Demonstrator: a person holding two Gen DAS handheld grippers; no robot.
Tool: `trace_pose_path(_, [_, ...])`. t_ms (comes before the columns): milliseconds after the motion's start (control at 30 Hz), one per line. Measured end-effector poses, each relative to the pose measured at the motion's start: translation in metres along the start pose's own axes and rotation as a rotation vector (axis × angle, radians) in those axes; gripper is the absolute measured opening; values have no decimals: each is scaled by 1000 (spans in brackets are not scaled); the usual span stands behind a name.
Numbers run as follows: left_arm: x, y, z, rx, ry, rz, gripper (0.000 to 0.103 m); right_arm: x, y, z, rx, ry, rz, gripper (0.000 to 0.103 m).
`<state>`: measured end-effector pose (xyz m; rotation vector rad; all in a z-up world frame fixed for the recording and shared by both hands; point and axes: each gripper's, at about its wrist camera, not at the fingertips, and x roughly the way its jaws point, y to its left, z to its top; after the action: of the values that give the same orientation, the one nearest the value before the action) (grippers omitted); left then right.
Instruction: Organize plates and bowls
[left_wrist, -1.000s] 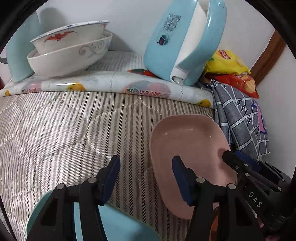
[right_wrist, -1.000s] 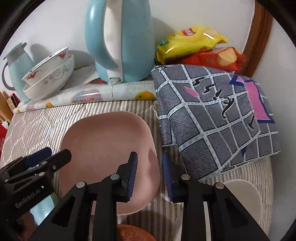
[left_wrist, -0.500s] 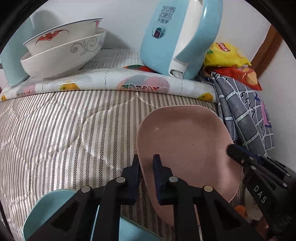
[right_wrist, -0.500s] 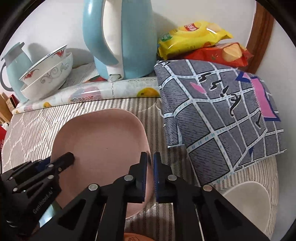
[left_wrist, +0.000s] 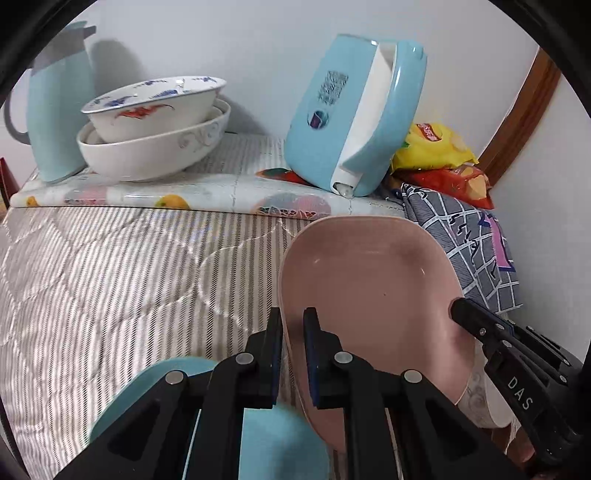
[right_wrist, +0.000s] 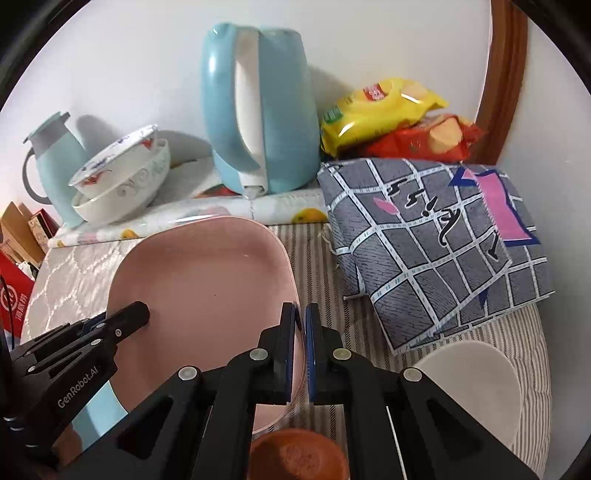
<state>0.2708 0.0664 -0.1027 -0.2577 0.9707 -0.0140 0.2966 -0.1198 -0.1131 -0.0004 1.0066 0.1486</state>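
A pink plate (left_wrist: 373, 291) is held off the striped cloth by both grippers. My left gripper (left_wrist: 292, 332) is shut on its left rim. My right gripper (right_wrist: 300, 328) is shut on its right rim; the plate also shows in the right wrist view (right_wrist: 207, 280). A light blue plate (left_wrist: 155, 391) lies below the left gripper. Two stacked white bowls (left_wrist: 155, 129) stand at the back left. A white dish (right_wrist: 476, 384) and a brown bowl (right_wrist: 299, 458) lie near the right gripper.
A blue kettle (left_wrist: 351, 125) and a blue jug (left_wrist: 59, 107) stand on a patterned mat at the back. A folded grey checked cloth (right_wrist: 436, 243) and snack bags (right_wrist: 384, 110) lie at the right by the wall.
Both grippers closed on the pink plate's rims and lifted it off the cloth; the views have risen and tilted.
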Motion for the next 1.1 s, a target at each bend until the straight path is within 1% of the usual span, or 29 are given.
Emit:
trace_pose_path(133, [-20,10,-6,-7,-18,8,12,-20,9,-5,-5,-20,9,6])
trace_pose_path(267, [-38,24,-16,-24,-22,29,12,-33,24,-14,-17,-33,35,6])
trace_pose_path(533, [-65,49,-41,-53,-26,59,12,-50,52,-36,-36,-34,83,6])
trace_pose_path(800, [-75,71,-62,-106,-17,82,11,-53,74,-56,-80,-22,109,6])
trace_pose_path(1000, [-78,85,-71,-130,-13,108,11,-48,90,-63,-120,-10,122,6])
trace_pose_path(1100, [-75,91,-76,-153,-4,110,11,-42,97,-65,-138,5,132,6])
